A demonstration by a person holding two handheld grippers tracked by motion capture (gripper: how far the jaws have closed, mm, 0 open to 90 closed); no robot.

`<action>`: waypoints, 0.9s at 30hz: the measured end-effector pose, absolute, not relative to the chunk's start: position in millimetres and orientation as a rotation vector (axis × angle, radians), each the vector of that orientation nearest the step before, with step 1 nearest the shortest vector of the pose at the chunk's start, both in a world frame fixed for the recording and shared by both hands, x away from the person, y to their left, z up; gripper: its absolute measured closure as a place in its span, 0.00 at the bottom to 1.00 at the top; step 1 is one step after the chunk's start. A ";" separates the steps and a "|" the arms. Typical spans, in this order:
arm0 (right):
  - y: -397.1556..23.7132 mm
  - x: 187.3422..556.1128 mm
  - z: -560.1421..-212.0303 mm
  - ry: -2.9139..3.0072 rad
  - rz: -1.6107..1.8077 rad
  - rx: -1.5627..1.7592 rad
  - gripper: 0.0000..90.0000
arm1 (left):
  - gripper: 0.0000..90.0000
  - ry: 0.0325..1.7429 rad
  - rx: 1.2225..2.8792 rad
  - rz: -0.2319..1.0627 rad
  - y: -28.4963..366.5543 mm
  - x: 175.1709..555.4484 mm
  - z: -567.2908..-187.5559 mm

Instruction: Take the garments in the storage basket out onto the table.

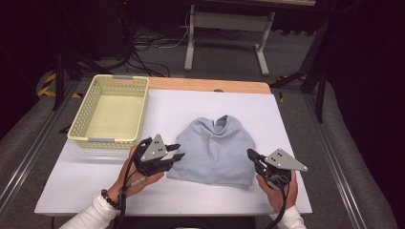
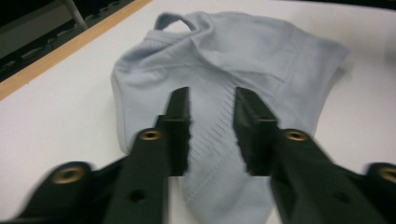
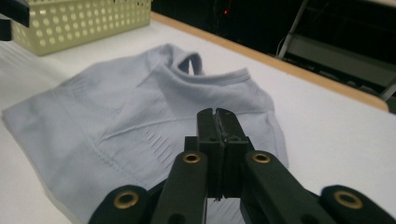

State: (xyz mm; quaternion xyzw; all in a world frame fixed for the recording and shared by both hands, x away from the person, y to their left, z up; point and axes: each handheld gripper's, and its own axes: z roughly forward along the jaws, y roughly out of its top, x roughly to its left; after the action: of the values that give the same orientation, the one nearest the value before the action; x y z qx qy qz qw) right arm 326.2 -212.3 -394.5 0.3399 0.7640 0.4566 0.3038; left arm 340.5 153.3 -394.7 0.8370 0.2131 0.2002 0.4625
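The white table (image 1: 86,176) carries a pale yellow perforated basket (image 1: 111,110) at ten o'clock. At the centre lies a folded pale blue garment (image 1: 215,150), flat, its collar towards twelve o'clock. No label or writing can be read on any of these.

The left gripper (image 1: 175,151), at the cloth's nine o'clock edge, has its jaws spread apart with nothing pinched between them. The right gripper (image 1: 250,153), at four o'clock just beside the cloth, has its jaws pressed together, empty.
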 end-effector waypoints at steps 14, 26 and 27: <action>-241.6 339.9 -439.2 2.091 1.090 1.152 0.58 | 0.26 0.564 2.245 0.432 149.7 340.9 -452.6; -238.5 333.5 -457.6 2.226 0.980 1.172 0.49 | 0.39 0.669 2.241 0.273 154.8 368.5 -463.6; -235.4 334.0 -458.0 2.242 0.984 1.171 0.49 | 0.43 0.687 2.237 0.235 154.3 371.6 -463.6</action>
State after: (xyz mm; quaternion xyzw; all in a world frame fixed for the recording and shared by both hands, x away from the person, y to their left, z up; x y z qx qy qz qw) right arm 334.0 -235.4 -458.0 0.4218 0.8073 0.3543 0.2120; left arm 371.6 154.3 -463.6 0.8779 0.2697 0.0923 0.3846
